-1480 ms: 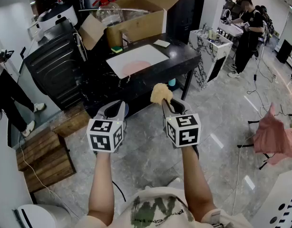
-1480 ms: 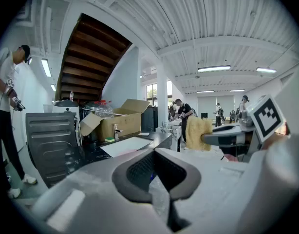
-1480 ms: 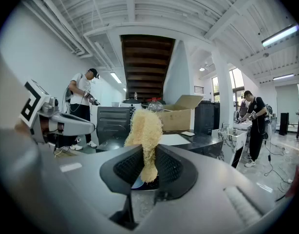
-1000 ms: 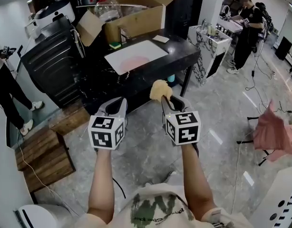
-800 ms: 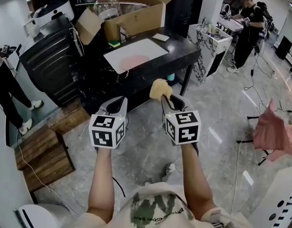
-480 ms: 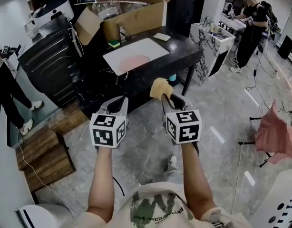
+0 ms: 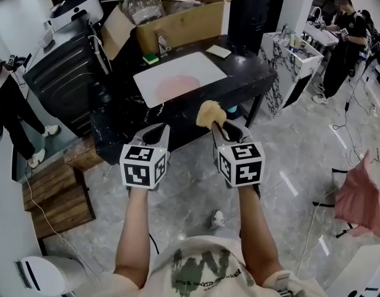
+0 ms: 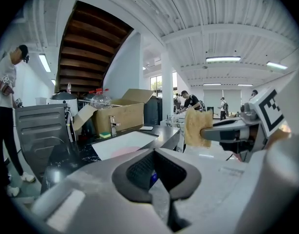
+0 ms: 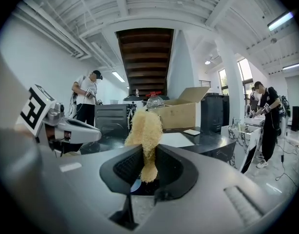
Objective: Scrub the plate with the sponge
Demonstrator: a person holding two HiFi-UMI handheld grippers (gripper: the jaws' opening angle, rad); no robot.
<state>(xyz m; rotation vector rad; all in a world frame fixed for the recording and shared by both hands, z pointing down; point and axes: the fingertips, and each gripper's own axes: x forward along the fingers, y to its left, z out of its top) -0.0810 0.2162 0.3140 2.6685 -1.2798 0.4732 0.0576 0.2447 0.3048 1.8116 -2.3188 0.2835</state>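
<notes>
- Sponge [image 7: 210, 113] is yellow and fluffy, and the right claw [image 7: 221, 127] pinches it tight at its bottom end. Most of it sticks up past the tips.
- In the right gripper view, the sponge [image 9: 145, 128] stands straight up between the two dark pads of the right claw [image 9: 145, 165].
- Left claw [image 7: 155, 131] is closed with nothing in it. In the left gripper view, its pads [image 8: 140, 168] meet in the middle of the left claw [image 8: 152, 163].
- Both claws are held side by side, a little apart, over the grey floor [image 7: 196, 190]. They are in front of the counter [image 7: 242, 73] and do not touch it.
- Pink plate [image 7: 176, 86] lies flat on a white mat [image 7: 199, 67] on top of the black counter. It is well apart from the sponge.
- A small green and yellow pad [image 7: 151, 59] sits on the counter just behind the mat, next to a metal tap [image 7: 161, 43].
- A big open cardboard box [image 7: 184, 23] stands at the back of the counter.
</notes>
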